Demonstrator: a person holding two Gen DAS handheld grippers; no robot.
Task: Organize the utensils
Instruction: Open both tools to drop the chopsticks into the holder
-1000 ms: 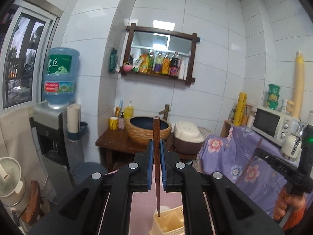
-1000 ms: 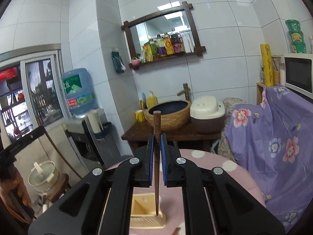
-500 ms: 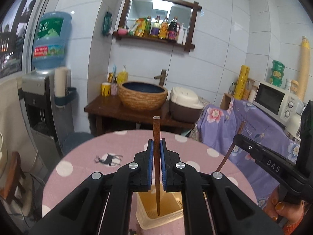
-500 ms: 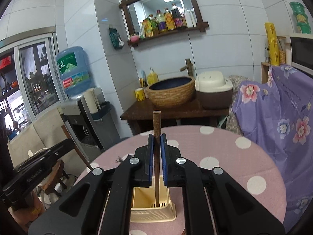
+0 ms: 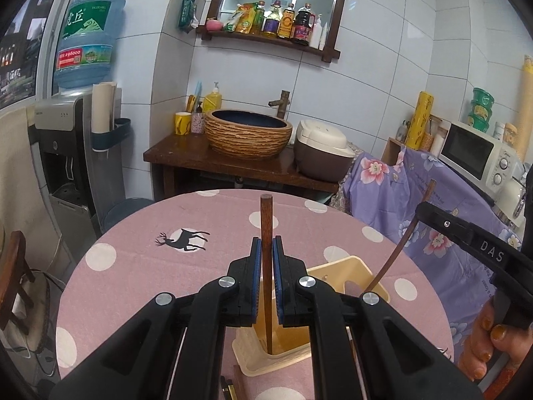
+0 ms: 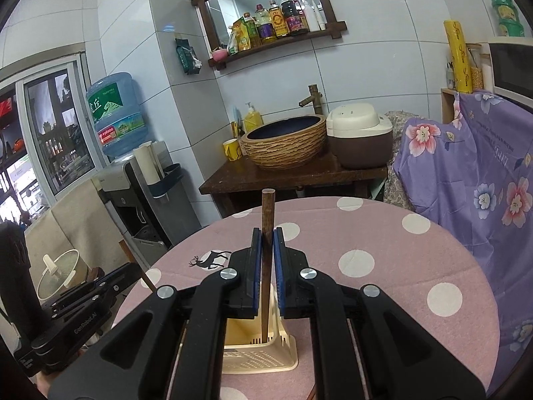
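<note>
My left gripper (image 5: 266, 246) is shut on a brown wooden chopstick (image 5: 266, 220), held upright with its lower tip inside a cream plastic utensil holder (image 5: 346, 273) on the pink dotted table (image 5: 133, 266). My right gripper (image 6: 266, 238) is shut on a second brown chopstick (image 6: 267, 213), also upright, its tip down in the same holder (image 6: 260, 353). The right gripper and its chopstick (image 5: 399, 243) show at the right of the left wrist view, slanting into the holder. The left gripper's arm (image 6: 86, 300) shows at the lower left of the right wrist view.
More utensil ends (image 5: 233, 390) lie on the table by the holder's near side. Behind the table stand a wooden stand with a woven basin (image 5: 248, 133) and rice cooker (image 5: 321, 153), a water dispenser (image 5: 66, 140) at left, and a purple floral cloth (image 5: 416, 193) at right.
Both grippers have tilted down and lowered toward the table. The chopstick tips have come down into the cream holder. Both stay shut on their chopsticks.
</note>
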